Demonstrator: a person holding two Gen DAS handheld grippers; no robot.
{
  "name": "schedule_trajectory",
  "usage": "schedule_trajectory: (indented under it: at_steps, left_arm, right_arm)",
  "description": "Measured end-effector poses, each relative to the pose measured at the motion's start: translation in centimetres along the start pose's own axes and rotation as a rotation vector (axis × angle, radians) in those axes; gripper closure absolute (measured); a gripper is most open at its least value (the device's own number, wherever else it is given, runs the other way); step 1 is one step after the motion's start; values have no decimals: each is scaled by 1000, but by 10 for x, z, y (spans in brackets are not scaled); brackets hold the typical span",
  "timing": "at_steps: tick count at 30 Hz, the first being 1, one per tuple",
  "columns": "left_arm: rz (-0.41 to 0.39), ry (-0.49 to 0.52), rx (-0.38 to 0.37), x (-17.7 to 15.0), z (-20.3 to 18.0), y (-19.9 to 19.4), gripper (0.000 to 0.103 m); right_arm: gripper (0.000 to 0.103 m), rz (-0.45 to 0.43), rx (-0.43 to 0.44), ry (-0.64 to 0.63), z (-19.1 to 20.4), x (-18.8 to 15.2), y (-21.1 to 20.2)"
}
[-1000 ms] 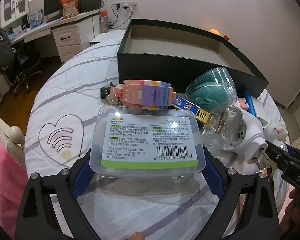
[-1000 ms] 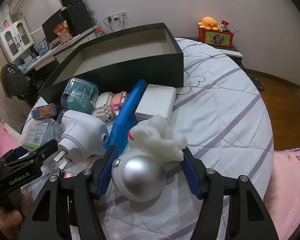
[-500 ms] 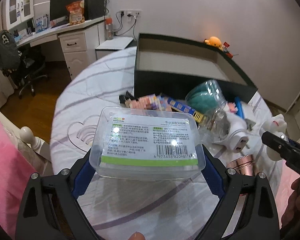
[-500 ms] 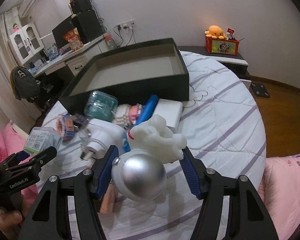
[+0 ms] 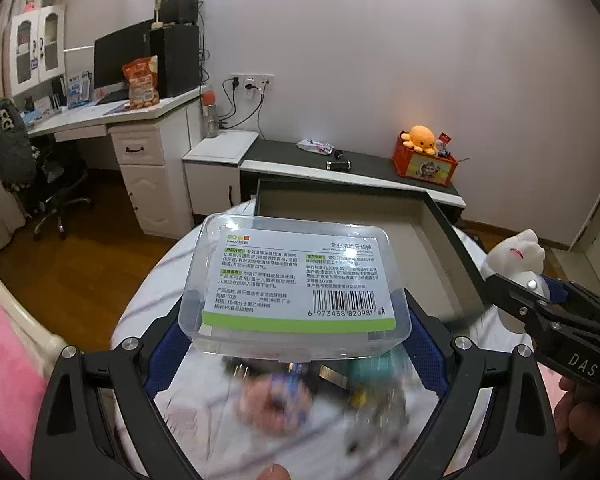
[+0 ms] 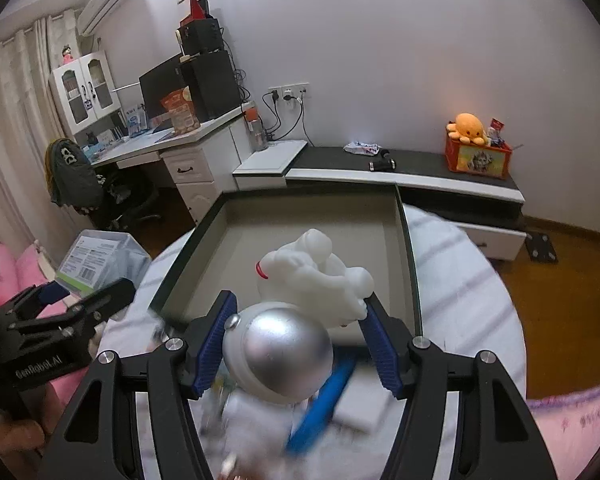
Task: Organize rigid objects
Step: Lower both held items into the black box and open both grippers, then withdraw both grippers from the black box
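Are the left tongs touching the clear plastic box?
Touching. Left wrist view: the left tongs clamp the clear plastic box, blue pads against both its sides.

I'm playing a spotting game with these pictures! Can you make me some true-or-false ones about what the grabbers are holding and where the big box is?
1. The left gripper is clamped on a clear plastic floss-pick box. True.
2. The right gripper holds a blue pen. False: it holds a white astronaut figurine with a silver helmet.
3. The dark tray box already has toys inside. False: the part of its inside that shows is bare.
4. An orange octopus plush sits on a red box by the wall. True.
5. Both held things are up off the bed. True.
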State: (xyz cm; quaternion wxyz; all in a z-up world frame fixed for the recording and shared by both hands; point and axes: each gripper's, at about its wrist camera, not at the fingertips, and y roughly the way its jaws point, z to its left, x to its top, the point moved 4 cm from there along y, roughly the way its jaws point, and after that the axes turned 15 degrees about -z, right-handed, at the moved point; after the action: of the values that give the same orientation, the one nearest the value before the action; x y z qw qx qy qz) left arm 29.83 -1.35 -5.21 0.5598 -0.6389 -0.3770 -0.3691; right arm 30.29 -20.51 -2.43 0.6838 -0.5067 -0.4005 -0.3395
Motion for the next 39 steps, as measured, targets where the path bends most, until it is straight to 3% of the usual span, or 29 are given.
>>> schedule_trajectory:
  at_steps: [4, 9, 15, 17, 18, 23, 29, 31, 39]
  left_arm:
    - [47, 12, -5, 2, -7, 46, 8]
    - [152, 18, -27, -20, -15, 99, 8]
    - [188, 46, -6, -36, -19, 119, 7]
    - [182, 56, -3, -36, -20, 117, 4]
    - [179, 61, 2, -35, -20, 116, 2]
    - [128, 76, 26, -27, -18, 97, 2]
    - [-33, 34, 54, -2, -2, 41, 0]
    - [-78, 26, 78, 4, 4, 20, 0]
    - [-168, 20, 174, -3, 15, -66, 0]
  right_arm:
    - [39, 54, -12, -2, -11, 8, 51]
    - [39, 177, -51, -3, -30, -18, 108]
    - [38, 238, -102, -49, -39, -37, 125]
    - [20, 232, -97, -46, -39, -36, 124]
    - [18, 225, -102, -47, -39, -35, 122]
    - [13, 181, -124, -60, -36, -30, 107]
    - [12, 60, -157, -17, -41, -12, 52]
    - [0, 28, -152, 7, -43, -9, 34]
    - [0, -73, -104, 70, -54, -19, -45]
